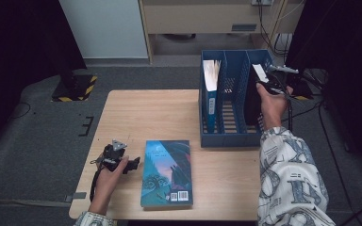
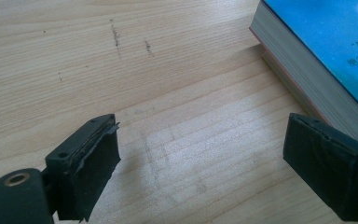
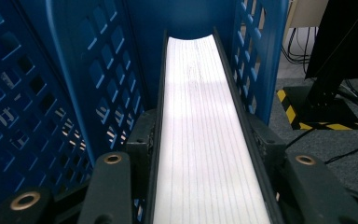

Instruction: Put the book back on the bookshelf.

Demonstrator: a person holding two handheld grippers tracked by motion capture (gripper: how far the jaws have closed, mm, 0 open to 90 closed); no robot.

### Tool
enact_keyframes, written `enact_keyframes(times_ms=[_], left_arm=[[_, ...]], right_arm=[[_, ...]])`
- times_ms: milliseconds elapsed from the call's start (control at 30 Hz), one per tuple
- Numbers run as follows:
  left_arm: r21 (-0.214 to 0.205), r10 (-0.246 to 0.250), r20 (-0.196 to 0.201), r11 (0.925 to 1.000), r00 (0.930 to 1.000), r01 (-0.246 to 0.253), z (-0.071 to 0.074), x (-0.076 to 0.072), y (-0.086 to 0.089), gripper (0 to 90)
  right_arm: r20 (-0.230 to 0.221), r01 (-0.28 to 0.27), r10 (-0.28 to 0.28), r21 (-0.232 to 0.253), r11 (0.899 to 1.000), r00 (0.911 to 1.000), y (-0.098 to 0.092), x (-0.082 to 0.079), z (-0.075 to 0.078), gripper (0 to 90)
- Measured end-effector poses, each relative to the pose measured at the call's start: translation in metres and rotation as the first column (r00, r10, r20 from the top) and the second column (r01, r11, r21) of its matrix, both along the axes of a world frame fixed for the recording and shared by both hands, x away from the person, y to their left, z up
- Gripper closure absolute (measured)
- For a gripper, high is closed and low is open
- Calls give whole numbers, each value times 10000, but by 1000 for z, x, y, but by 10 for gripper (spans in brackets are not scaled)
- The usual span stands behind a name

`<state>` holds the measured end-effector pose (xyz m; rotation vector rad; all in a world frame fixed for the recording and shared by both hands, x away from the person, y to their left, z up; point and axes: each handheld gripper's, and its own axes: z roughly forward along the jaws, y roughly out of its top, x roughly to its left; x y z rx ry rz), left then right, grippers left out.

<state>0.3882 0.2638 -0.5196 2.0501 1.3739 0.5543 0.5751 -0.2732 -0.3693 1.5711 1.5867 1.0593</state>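
Right gripper (image 1: 269,81) clamped on a dark-covered book (image 3: 205,140), jaws pressing both covers, page edges facing up. Book stands upright in the right-hand slot of the blue file rack (image 1: 226,136). Likely stiff and fairly heavy; covers look smooth, so a grip across the covers near the top edge seems soundest. Left gripper (image 1: 133,165) rests apart from the rack, jaws wide, holding nothing, just beside a blue book (image 1: 167,173) lying flat on the table (image 1: 136,113).
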Motion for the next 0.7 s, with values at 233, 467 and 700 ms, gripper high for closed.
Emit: enact_keyframes(times_ms=[233,467,700], left_arm=[[17,-62,-5,10000,10000,62,0,0,-1,96],[-2,-47,-8,10000,10000,47,0,0,-1,96],[1,-45,-7,10000,10000,45,0,0,-2,96]], right_arm=[[70,21,-21,-68,10000,10000,1,1,-1,535],[-8,30,-30,-117,9999,10000,1,-2,-9,535],[47,53,-53,23,10000,10000,0,-3,-11,532]])
